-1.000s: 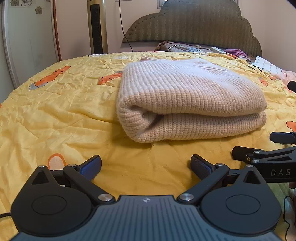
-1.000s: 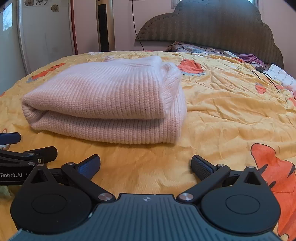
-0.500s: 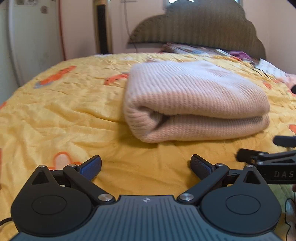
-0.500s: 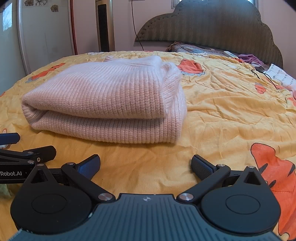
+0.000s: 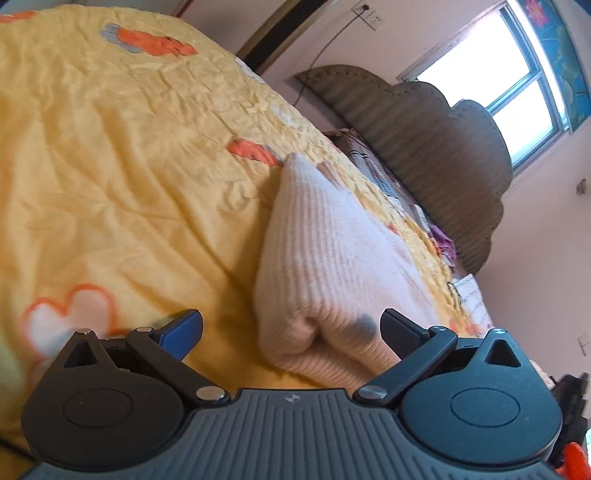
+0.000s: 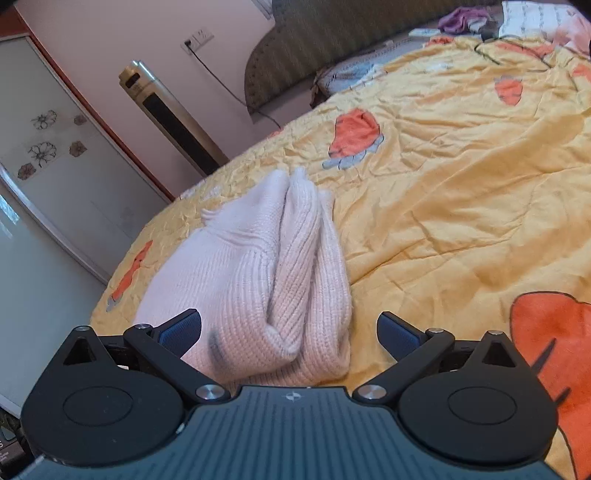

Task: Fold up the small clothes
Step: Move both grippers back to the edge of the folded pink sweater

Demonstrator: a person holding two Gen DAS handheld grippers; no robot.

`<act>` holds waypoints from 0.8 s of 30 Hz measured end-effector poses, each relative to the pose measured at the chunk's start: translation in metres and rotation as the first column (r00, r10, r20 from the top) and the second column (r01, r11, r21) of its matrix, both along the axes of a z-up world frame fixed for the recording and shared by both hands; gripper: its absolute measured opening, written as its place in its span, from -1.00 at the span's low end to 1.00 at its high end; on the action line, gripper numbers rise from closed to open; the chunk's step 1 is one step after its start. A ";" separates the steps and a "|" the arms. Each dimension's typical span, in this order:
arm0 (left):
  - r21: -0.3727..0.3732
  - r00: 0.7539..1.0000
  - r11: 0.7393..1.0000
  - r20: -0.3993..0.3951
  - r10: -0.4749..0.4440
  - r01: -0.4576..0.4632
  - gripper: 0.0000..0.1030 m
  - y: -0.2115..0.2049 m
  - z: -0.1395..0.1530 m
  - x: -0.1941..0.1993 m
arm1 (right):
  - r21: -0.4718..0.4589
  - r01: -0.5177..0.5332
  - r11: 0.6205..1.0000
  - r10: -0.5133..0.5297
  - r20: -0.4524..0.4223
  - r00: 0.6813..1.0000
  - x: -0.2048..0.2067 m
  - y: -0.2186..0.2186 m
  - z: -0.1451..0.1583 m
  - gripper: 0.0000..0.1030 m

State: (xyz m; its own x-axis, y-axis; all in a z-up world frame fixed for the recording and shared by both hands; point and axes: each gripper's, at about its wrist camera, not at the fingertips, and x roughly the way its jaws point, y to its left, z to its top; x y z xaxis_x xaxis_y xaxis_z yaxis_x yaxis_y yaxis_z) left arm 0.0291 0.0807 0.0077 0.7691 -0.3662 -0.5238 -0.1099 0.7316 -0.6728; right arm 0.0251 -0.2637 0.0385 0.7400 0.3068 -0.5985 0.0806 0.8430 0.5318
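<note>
A folded pale pink ribbed knit sweater (image 5: 332, 258) lies on the yellow bedspread (image 5: 110, 166). My left gripper (image 5: 291, 326) is open and rolled sideways, its fingers straddling the sweater's near left corner. In the right wrist view the sweater (image 6: 266, 266) shows its stacked fold edges, and my right gripper (image 6: 290, 326) is open, tilted, with the sweater's near right end lying between its fingers. Neither gripper has closed on the knit.
An upholstered headboard (image 5: 436, 147) and a bright window (image 5: 509, 74) stand beyond the bed. A tall tower fan (image 6: 173, 118) and a wardrobe door (image 6: 48, 177) are by the wall. Loose clothes (image 6: 461, 16) and pillows lie near the headboard.
Both grippers have moved forward from in front of the sweater to its two ends and rolled sideways; the sweater now sits between each pair of open fingers.
</note>
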 end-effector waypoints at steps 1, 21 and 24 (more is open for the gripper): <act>0.002 1.000 1.000 0.006 -0.020 0.020 0.98 -0.004 0.000 0.006 | -0.015 -0.020 1.000 0.019 -0.036 0.999 0.010 0.006 -0.005 0.99; 0.443 0.980 0.896 0.168 -0.102 0.017 0.57 -0.025 0.043 -0.037 | 0.105 -0.124 0.987 0.117 0.071 0.991 -0.004 -0.005 0.002 0.36; 0.524 0.962 0.852 0.222 -0.161 0.022 0.57 -0.040 0.055 -0.039 | 0.105 -0.084 0.991 0.065 0.168 0.984 -0.002 -0.026 0.026 0.48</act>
State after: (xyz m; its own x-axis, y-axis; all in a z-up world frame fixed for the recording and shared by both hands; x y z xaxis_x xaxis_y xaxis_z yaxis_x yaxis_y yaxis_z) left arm -0.0102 0.0407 0.0631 0.8747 -0.1742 -0.4522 0.0937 0.9764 -0.1948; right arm 0.0228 -0.2893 0.0643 0.7975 0.4229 -0.4303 -0.0760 0.7780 0.6236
